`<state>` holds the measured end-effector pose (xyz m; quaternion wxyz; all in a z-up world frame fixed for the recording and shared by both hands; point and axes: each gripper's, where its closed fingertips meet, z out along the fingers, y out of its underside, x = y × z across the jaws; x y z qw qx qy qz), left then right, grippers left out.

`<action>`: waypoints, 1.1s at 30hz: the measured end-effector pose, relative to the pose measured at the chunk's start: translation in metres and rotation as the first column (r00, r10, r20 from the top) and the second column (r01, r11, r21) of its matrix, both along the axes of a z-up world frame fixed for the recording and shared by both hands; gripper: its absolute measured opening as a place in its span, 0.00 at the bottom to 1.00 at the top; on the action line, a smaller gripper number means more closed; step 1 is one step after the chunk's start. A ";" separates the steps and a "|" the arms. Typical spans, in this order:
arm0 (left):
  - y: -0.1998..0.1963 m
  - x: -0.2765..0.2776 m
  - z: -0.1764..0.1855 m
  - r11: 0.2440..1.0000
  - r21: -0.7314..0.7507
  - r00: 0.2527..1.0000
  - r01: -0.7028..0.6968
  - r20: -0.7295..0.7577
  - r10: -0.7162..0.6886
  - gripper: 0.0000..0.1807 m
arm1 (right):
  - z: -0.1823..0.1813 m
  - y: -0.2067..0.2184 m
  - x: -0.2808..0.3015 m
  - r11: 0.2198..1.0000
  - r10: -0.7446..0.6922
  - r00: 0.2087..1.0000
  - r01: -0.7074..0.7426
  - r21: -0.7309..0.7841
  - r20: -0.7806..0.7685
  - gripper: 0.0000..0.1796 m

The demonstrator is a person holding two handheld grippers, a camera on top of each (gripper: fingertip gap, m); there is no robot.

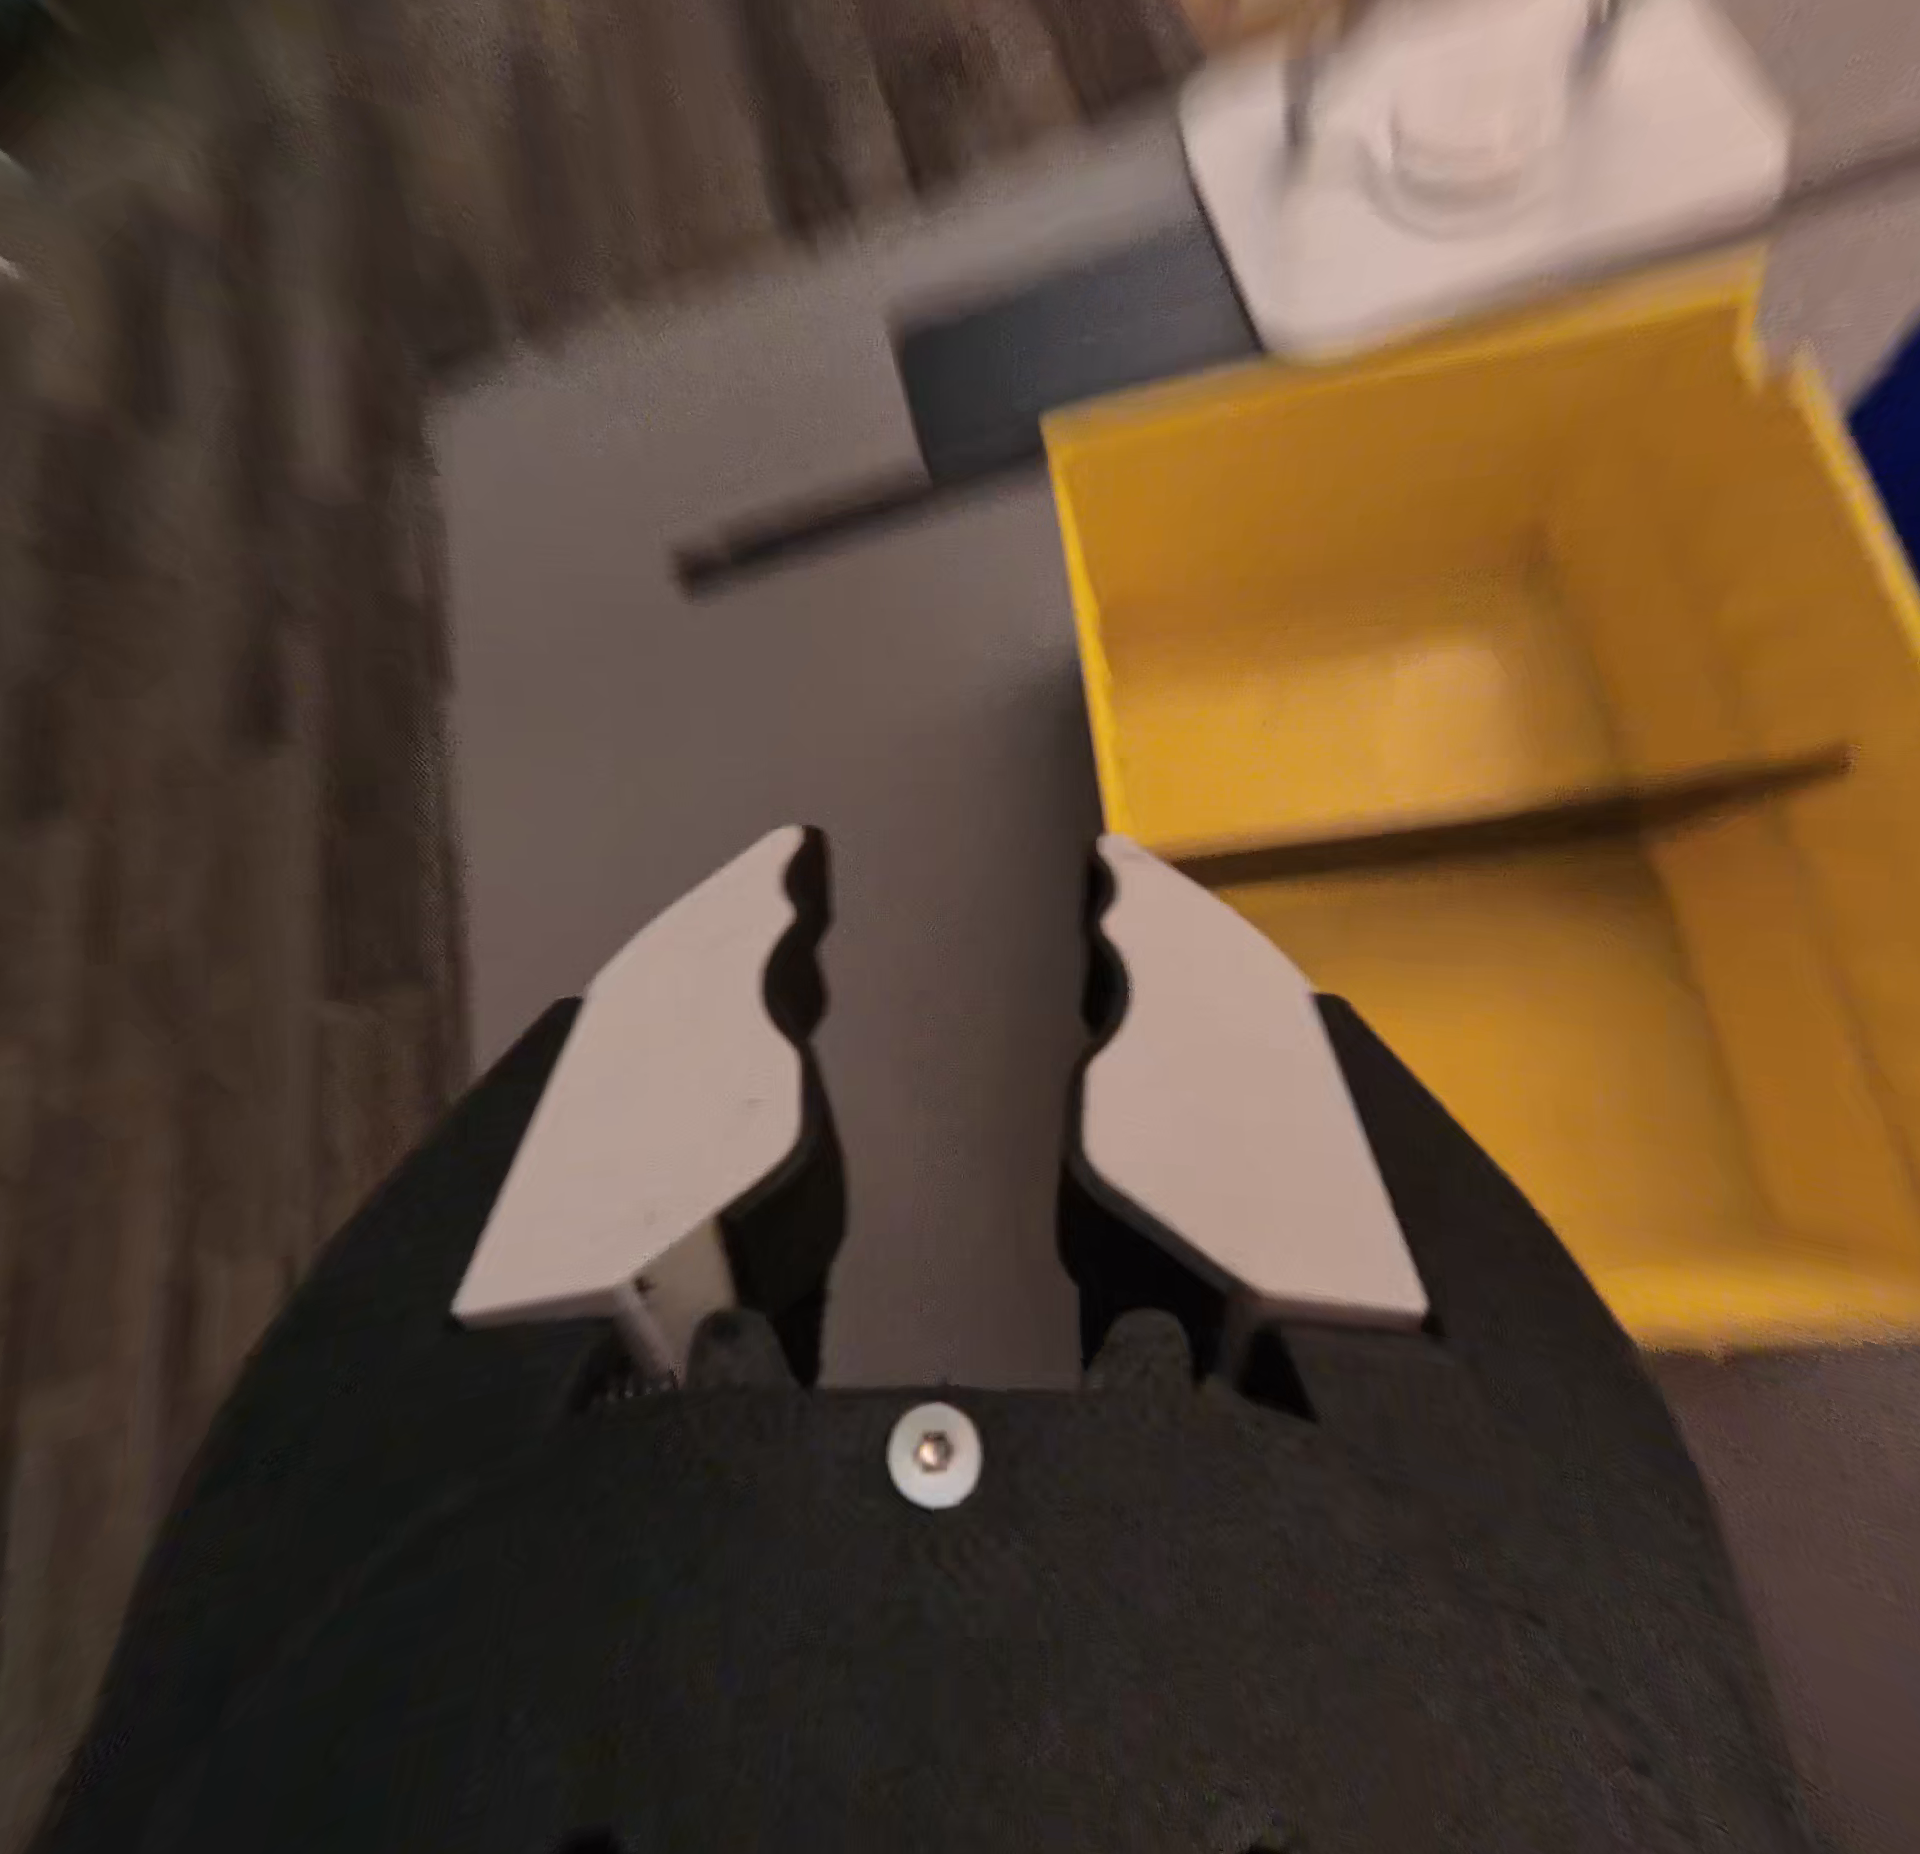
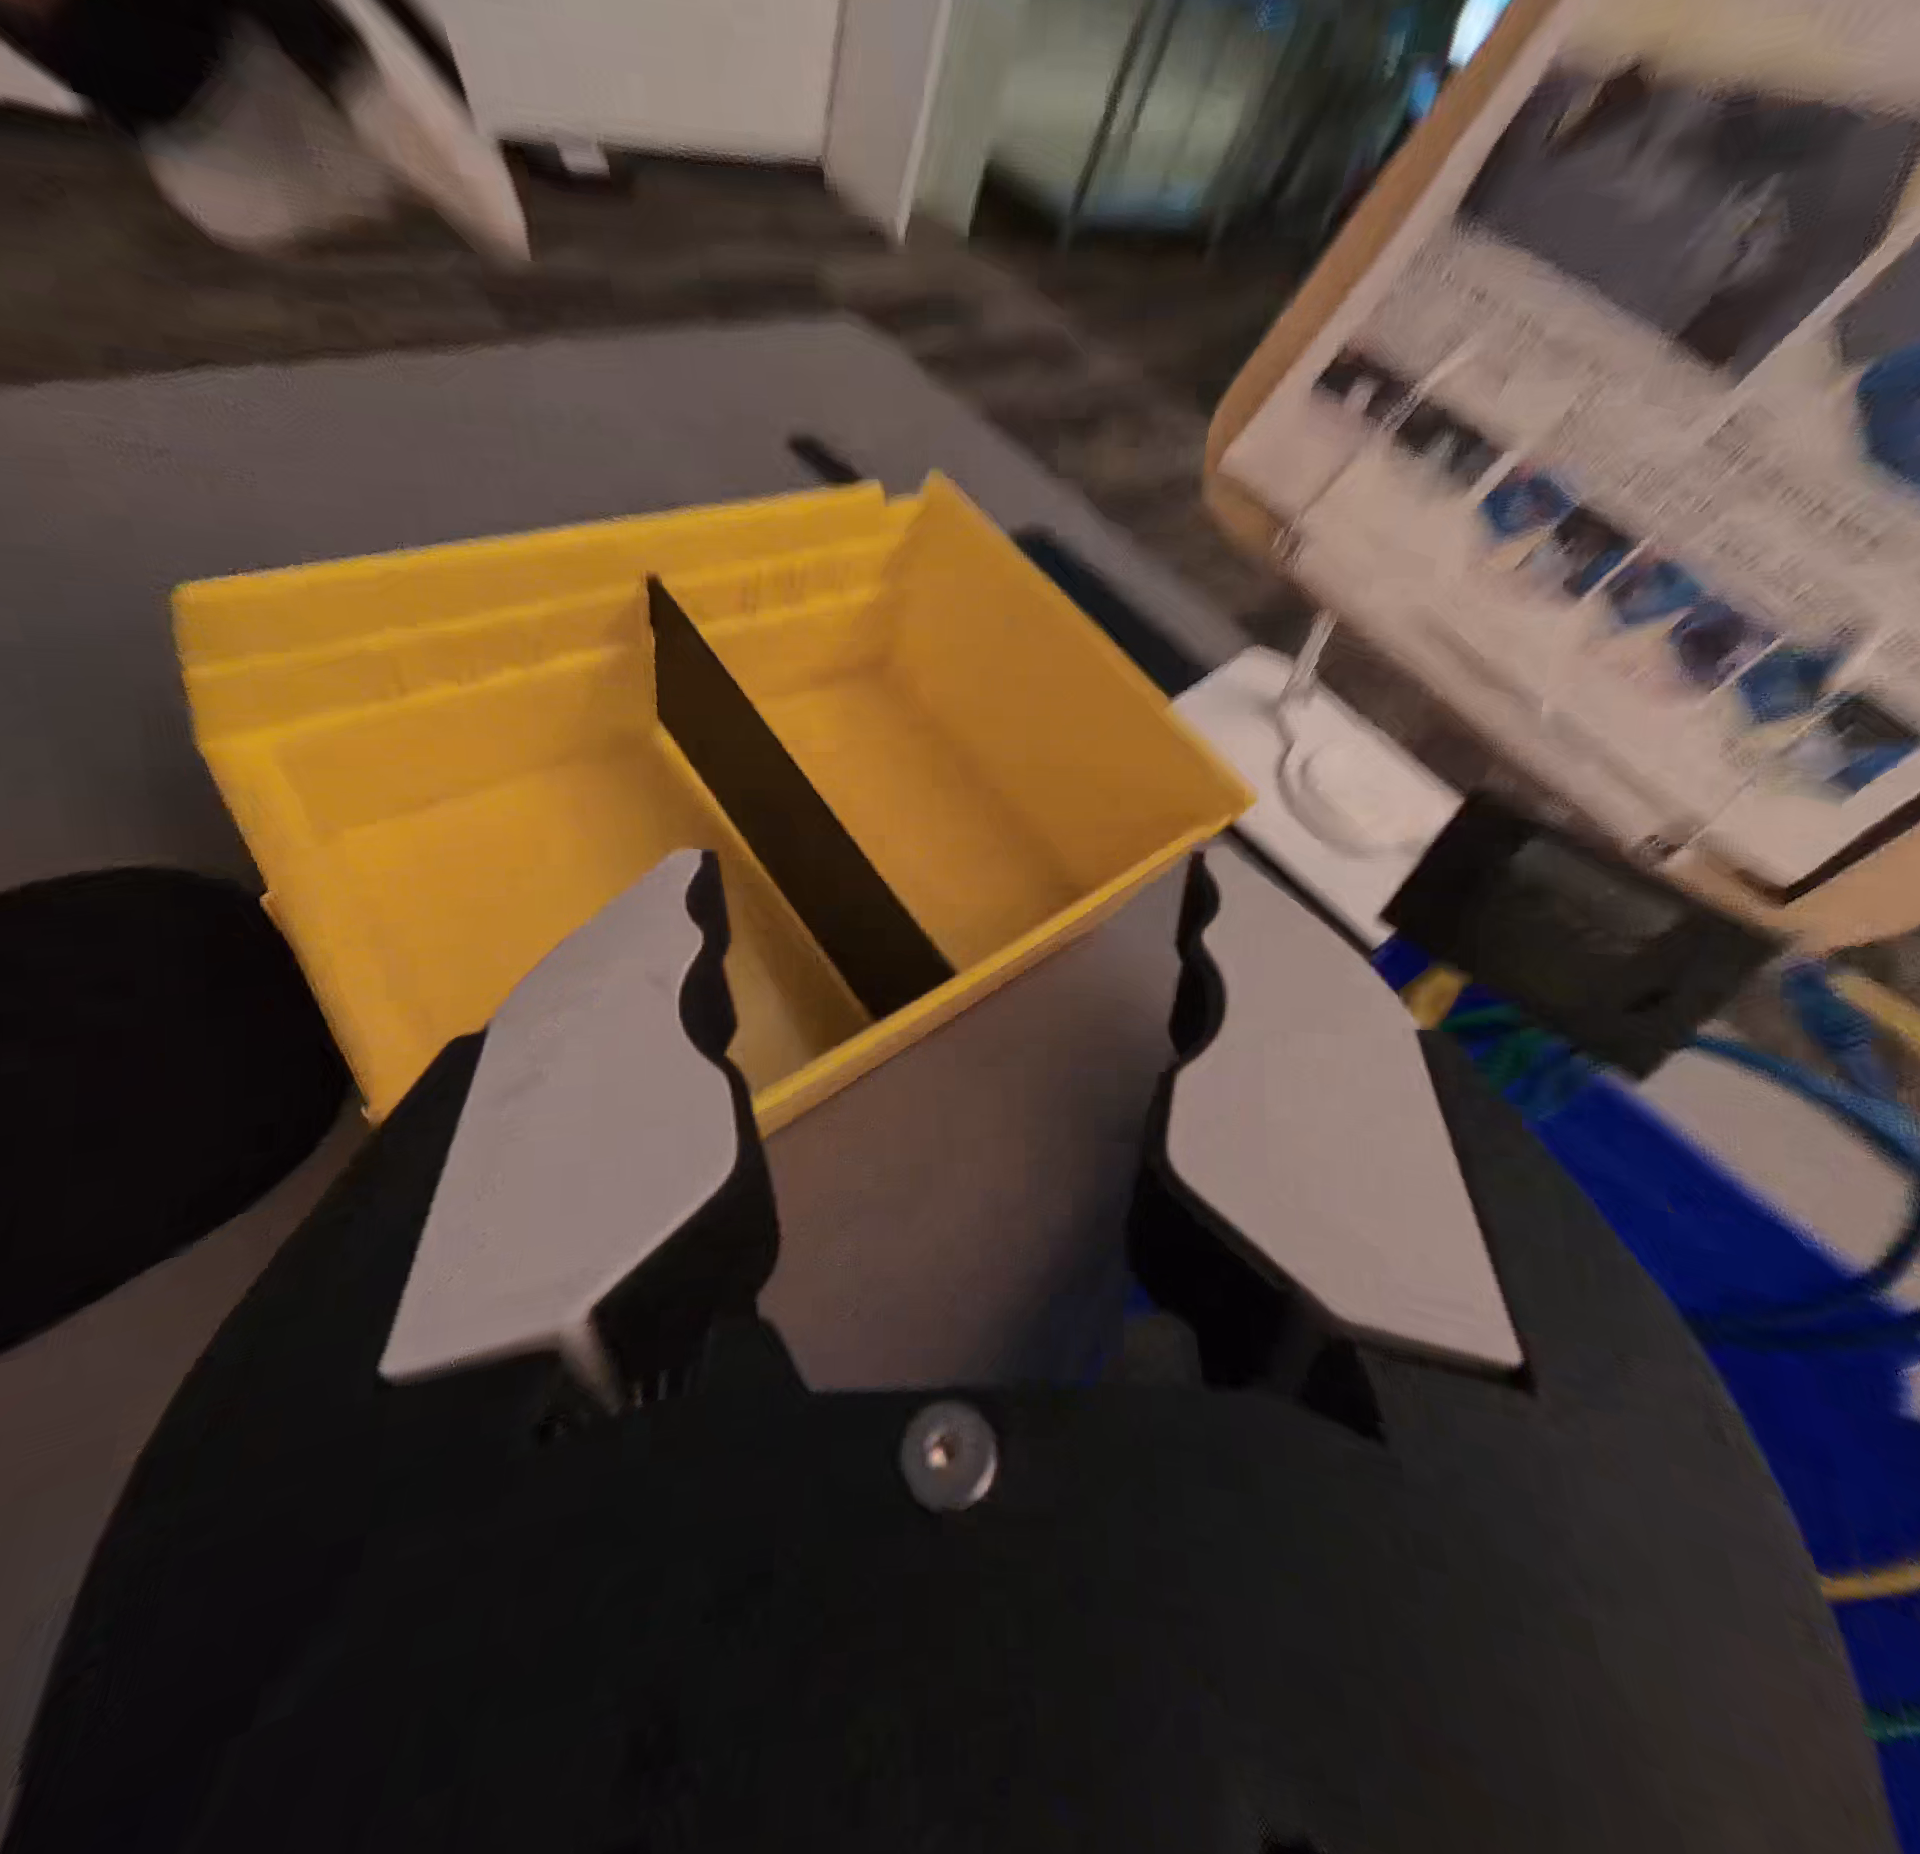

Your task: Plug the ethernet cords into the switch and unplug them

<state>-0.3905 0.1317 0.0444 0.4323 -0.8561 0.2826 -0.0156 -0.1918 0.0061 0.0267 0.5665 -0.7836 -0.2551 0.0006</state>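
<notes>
Both views are blurred by motion. My left gripper [image 1: 956,859] is open and empty above the grey table [image 1: 727,724], just left of a yellow bin [image 1: 1351,599]. My right gripper [image 2: 945,879] is open and empty, wider apart, over the near edge of the same yellow bin [image 2: 582,765]. Blue ethernet cords [image 2: 1849,1056] lie at the right of the right wrist view, over a blue surface [image 2: 1714,1243]. A black box-like thing [image 2: 1558,931] sits next to them; I cannot tell whether it is the switch. No cord shows in the left wrist view.
The yellow bin has a dark divider [image 2: 790,807] and both halves look empty. A white flat thing [image 1: 1475,142] and a dark slab [image 1: 1039,381] lie beyond it. A printed cardboard box [image 2: 1621,454] stands at the right. A black rounded shape [image 2: 135,1077] is at the left. Carpet [image 1: 208,661] borders the table.
</notes>
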 end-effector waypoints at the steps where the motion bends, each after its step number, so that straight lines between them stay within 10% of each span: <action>1: 0.006 -0.002 0.022 0.991 0.129 0.999 -0.032 0.025 0.029 0.33 | -0.012 0.011 -0.001 0.998 -0.035 0.999 0.034 -0.061 -0.020 0.47; 6: 0.001 -0.008 0.080 0.853 0.514 0.995 -0.084 -0.002 0.099 0.42 | -0.077 0.035 0.009 0.883 -0.184 0.977 0.116 -0.455 -0.107 0.46; 14: -0.011 -0.002 0.111 0.781 0.608 0.990 -0.142 0.107 0.096 0.44 | -0.142 0.029 -0.012 0.559 -0.376 0.895 0.011 -0.829 -0.241 0.44; 26: -0.025 0.015 0.108 0.826 0.559 0.996 -0.073 0.090 0.027 0.43 | -0.167 0.035 -0.008 0.337 -0.413 0.905 0.049 -0.940 -0.101 0.11; 33: -0.110 -0.015 0.173 0.738 0.646 0.941 -0.195 0.335 -0.044 0.38 | -0.127 0.038 -0.048 0.292 -0.373 0.878 -0.196 -0.936 -0.300 0.03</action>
